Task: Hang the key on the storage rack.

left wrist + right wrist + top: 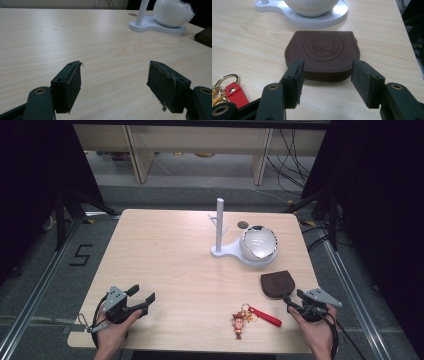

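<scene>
1 brown pouch (322,55) lies just beyond the open right hand-held gripper (325,83).

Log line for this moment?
left gripper open, idle | right gripper open, at brown pouch near edge, not gripping | keychain untouched

black hand-held gripper (326,85), grey plate
</scene>
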`<state>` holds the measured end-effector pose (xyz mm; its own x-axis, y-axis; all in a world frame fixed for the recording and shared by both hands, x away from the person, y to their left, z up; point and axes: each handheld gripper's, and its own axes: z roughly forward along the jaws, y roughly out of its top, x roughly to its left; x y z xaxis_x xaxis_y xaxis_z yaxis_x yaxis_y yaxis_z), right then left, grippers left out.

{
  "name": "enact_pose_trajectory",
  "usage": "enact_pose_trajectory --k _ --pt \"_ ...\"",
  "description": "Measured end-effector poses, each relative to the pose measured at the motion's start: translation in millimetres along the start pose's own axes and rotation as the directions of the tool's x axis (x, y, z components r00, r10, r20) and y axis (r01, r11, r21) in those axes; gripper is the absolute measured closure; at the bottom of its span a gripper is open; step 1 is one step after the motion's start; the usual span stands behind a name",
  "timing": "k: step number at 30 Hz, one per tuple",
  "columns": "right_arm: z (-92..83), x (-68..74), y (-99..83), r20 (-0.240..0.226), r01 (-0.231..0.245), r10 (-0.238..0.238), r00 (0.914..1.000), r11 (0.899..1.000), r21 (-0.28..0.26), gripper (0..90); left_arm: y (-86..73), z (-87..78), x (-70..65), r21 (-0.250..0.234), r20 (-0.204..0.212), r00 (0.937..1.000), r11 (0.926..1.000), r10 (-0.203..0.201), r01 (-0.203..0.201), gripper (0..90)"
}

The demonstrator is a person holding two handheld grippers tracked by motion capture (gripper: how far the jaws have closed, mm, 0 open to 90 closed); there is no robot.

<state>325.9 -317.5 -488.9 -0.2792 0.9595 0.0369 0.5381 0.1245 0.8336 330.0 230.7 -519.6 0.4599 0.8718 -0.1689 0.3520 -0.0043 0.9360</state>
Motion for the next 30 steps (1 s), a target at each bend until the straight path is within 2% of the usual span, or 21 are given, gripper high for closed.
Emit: enact_pose_trajectory --k 2,4,7,8,10,11,12,13,17,19,21,22,23,25,26,27,28,29,30 --pt "3.2 -3.4 2.9 -0.010 -0.010 0.010 0.9999 1.000 0.002 47.2 0.9 2.6 -0.5 -0.001 0.015 0.9998 0.9999 0.010 -0.010 26.1" --pt "5.7 -7.2 6.6 -0.020 -0.021 0.022 0.9995 0.999 0.047 49.8 1.8 3.1 -2.3 0.008 0.011 0.9999 0.9999 0.011 -0.011 26.3" --pt "10.0 -10.2 9.5 -0.042 -0.023 0.026 0.9988 0.998 0.065 51.3 2.1 3.3 -3.4 0.008 0.019 0.9997 0.9999 0.015 -0.015 26.4" --pt "12.6 -12.9 13.4 -0.050 -0.020 0.025 0.9984 0.994 0.103 54.3 1.9 3.5 -5.1 0.010 0.029 0.9995 0.9998 0.016 -0.017 26.4" --pt "15.3 -15.1 17.8 -0.038 -0.014 0.019 0.9991 0.992 0.127 54.1 2.0 2.5 -6.9 0.014 0.039 0.9989 0.9995 0.026 -0.027 26.4" --pt "16.4 -15.8 20.2 -0.049 -0.013 0.020 0.9986 0.991 0.131 53.4 2.0 2.1 -7.9 0.009 0.045 0.9985 0.9994 0.032 -0.032 26.4" --pt "17.2 -13.5 22.6 -0.032 -0.050 0.055 0.9980 0.987 0.152 51.2 1.5 2.0 -8.5 0.002 0.053 0.9981 0.9995 0.032 -0.032 26.4" --pt "19.7 -18.5 25.6 -0.040 -0.010 0.016 0.9991 0.987 0.160 50.3 1.1 0.9 -9.2 0.008 0.053 0.9980 0.9994 0.033 -0.034 26.5" --pt "27.2 -24.9 33.6 -0.044 -0.016 0.024 0.9988 0.984 0.180 48.2 1.8 -2.1 -10.8 0.010 0.062 0.9977 0.9996 0.028 -0.028 26.5" --pt "32.9 -30.2 42.9 -0.049 -0.025 0.036 0.9982 0.978 0.205 46.5 2.9 -2.5 -11.1 0.005 0.066 0.9975 0.9996 0.028 -0.028 26.5" --pt "35.9 -33.5 49.6 -0.038 -0.037 0.048 0.9981 0.968 0.247 45.1 3.4 -2.9 -11.5 0.022 0.058 0.9977 0.9991 0.034 -0.035 26.5" --pt "36.6 -34.8 52.4 -0.040 -0.053 0.066 0.9970 0.960 0.274 44.4 2.9 -2.2 -11.7 0.024 0.061 0.9976 0.9992 0.032 -0.033 26.5" --pt "39.0 -37.4 54.4 -0.039 -0.049 0.063 0.9972 0.954 0.296 43.8 2.9 -2.2 -11.7 0.024 0.061 0.9976 0.9992 0.032 -0.033 26.5" --pt "42.1 -39.6 56.1 -0.050 -0.049 0.067 0.9965 0.953 0.298 43.1 2.4 -0.9 -12.7 0.027 0.067 0.9974 0.9992 0.028 -0.030 26.5" --pt "43.1 -37.7 58.4 -0.041 -0.080 0.099 0.9942 0.939 0.335 42.0 2.4 -0.5 -13.3 0.028 0.073 0.9971 0.9994 0.020 -0.022 26.5" --pt "46.5 -40.7 59.9 -0.044 -0.054 0.074 0.9963 0.933 0.356 40.5 2.4 -0.4 -13.7 0.028 0.077 0.9969 0.9994 0.018 -0.020 26.5" --pt "50.4 -43.3 62.0 -0.064 -0.075 0.108 0.9921 0.919 0.388 39.2 2.6 -0.5 -14.5 0.027 0.080 0.9966 0.9994 0.020 -0.022 26.5" --pt "50.4 -43.3 62.0 -0.064 -0.075 0.108 0.9921 0.919 0.388 39.2 2.6 -0.5 -14.5 0.027 0.080 0.9966 0.9994 0.020 -0.022 26.5" --pt "56.0 -46.2 63.4 -0.092 -0.078 0.125 0.9879 0.913 0.400 37.7 2.4 -0.6 -14.7 0.027 0.085 0.9964 0.9996 0.008 -0.011 26.5"
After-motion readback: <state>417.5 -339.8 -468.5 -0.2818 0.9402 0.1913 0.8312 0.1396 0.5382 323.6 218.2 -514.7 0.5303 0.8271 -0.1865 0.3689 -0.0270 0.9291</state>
